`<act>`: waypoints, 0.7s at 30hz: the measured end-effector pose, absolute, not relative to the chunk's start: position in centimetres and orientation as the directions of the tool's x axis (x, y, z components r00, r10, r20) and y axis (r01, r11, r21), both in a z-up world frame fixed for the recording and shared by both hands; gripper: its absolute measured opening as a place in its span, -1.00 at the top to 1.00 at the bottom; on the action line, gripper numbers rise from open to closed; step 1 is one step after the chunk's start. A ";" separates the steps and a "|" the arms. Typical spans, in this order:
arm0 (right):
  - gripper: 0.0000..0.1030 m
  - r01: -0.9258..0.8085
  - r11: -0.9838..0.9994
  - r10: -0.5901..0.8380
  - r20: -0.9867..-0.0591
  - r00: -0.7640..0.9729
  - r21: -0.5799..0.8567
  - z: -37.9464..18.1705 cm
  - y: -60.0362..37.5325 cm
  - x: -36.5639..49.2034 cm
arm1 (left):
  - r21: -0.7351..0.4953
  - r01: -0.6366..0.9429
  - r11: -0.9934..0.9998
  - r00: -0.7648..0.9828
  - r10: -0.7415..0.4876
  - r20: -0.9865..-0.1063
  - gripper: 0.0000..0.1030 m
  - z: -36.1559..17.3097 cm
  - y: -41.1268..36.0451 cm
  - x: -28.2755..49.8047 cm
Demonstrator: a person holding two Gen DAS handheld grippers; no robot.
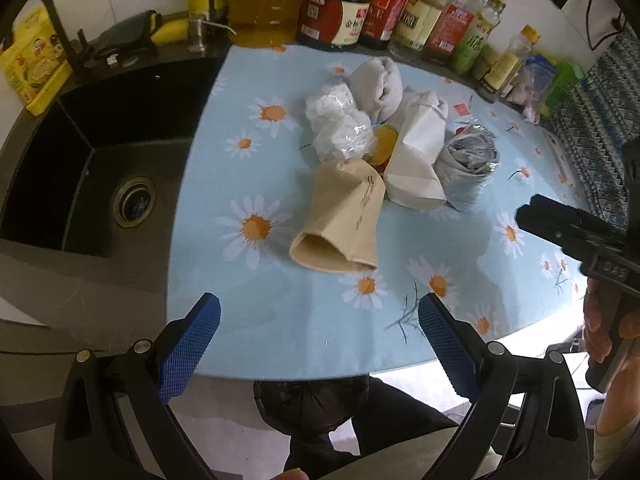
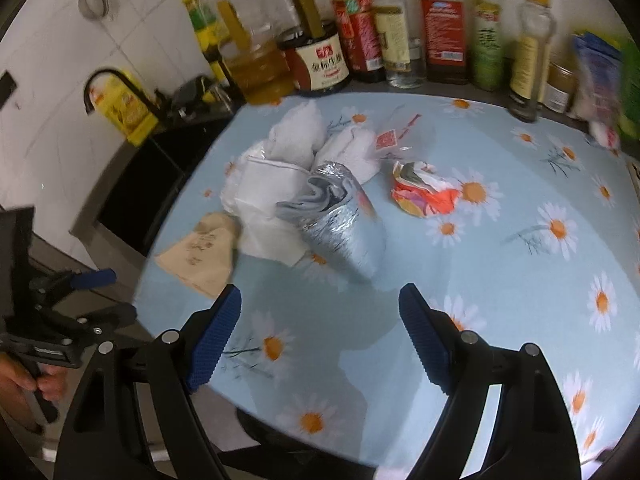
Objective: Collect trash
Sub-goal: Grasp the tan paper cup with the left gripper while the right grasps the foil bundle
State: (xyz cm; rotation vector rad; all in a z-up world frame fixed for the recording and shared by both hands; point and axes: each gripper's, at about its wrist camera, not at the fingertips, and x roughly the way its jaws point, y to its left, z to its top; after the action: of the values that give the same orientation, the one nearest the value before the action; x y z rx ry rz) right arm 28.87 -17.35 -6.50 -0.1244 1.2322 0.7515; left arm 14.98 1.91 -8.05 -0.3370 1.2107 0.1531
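Trash lies heaped mid-counter on a daisy-print blue cloth (image 1: 280, 320): a tan paper bag (image 1: 340, 216) lying open-mouthed toward me, a white paper bag (image 1: 416, 160), a crumpled silver foil bag (image 1: 468, 164), clear plastic wrap (image 1: 340, 124) and grey-white wads (image 1: 378, 80). In the right wrist view the foil bag (image 2: 340, 216) is nearest, with a red-orange crumpled wrapper (image 2: 424, 192) to its right. My left gripper (image 1: 320, 316) hangs open above the cloth's near edge, short of the tan bag. My right gripper (image 2: 320, 304) is open with nothing between its fingers, just short of the foil bag.
A black sink (image 1: 80, 168) with a drain lies left of the cloth. Oil and sauce bottles (image 1: 352, 12) line the back wall. A patterned cloth (image 1: 600, 128) sits at the right. A black-lined bin (image 1: 312, 404) stands below the counter's front edge.
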 end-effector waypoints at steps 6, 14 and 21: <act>-0.58 -0.602 0.740 0.440 -0.892 0.099 0.299 -9.0 -16.1 31.3 | -0.172 -0.270 0.947 0.309 -0.084 -0.947 -0.87 -9.5 1.5 18.1; -0.58 -0.638 0.717 0.434 -0.896 0.092 0.282 -10.1 -14.3 33.2 | -0.147 -0.230 0.962 0.273 -0.081 -0.959 -0.86 -11.3 1.3 21.5; -0.21 -0.648 0.711 0.423 -0.902 0.084 0.273 -10.8 -13.9 33.9 | -0.125 -0.203 0.971 0.239 -0.074 -0.968 -0.60 -12.6 1.2 23.3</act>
State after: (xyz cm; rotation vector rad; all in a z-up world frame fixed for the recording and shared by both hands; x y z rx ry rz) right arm 33.89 -13.93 -10.78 -0.2179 1.2517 0.8087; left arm 23.29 1.21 -12.56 -0.2440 1.3307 0.0895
